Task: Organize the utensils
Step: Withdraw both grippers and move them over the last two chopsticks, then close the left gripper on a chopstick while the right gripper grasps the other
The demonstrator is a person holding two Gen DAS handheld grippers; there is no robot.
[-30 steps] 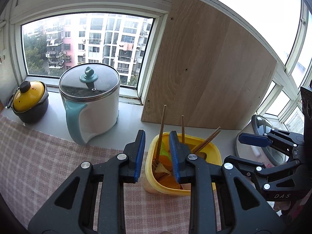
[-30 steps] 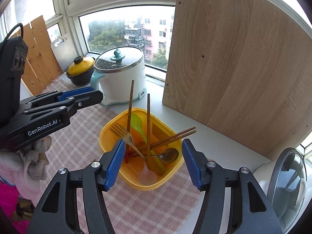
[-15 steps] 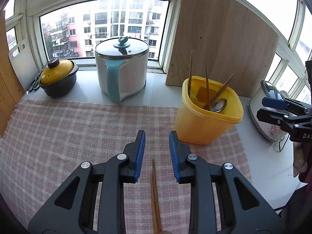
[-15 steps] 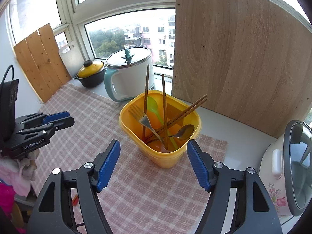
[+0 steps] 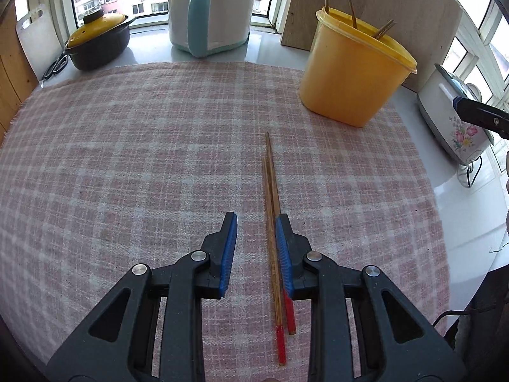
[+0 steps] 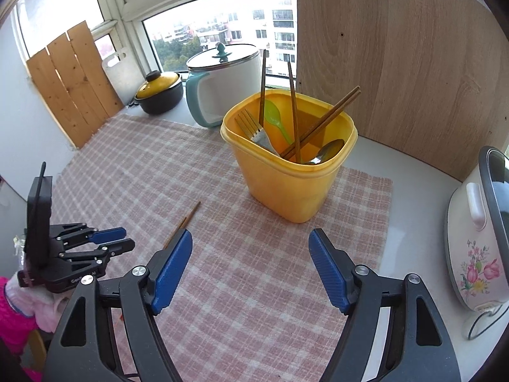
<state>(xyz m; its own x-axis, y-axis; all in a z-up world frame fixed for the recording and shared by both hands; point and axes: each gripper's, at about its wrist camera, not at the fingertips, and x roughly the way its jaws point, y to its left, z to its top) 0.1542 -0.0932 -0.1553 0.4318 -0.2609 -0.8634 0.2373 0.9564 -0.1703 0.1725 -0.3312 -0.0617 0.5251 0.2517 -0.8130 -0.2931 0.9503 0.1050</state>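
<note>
Most utensils already stand in the yellow tub (image 6: 288, 172); one chopstick pair (image 5: 273, 222) lies near it (left gripper (image 5: 256, 251) released above them, right gripper (image 6: 251, 267) opening, empty).

The tub (image 6: 292, 187) stands on the far right corner of the cloth (image 6: 152, 172) that covers the desk (image 6: 413, 222). In the tub stand chopsticks (image 6: 321, 124), a fork (image 6: 254, 130) and spoons (image 6: 327, 151). Left of the tub and nearer, a pair of chopsticks (image 5: 272, 210) lies flat on the cloth. Behind the tub leans a board (image 6: 413, 63); to its left behind stands a cooker (image 6: 226, 82), then a pot (image 6: 159, 94). Right of the tub sits a rice cooker (image 6: 477, 238).
</note>
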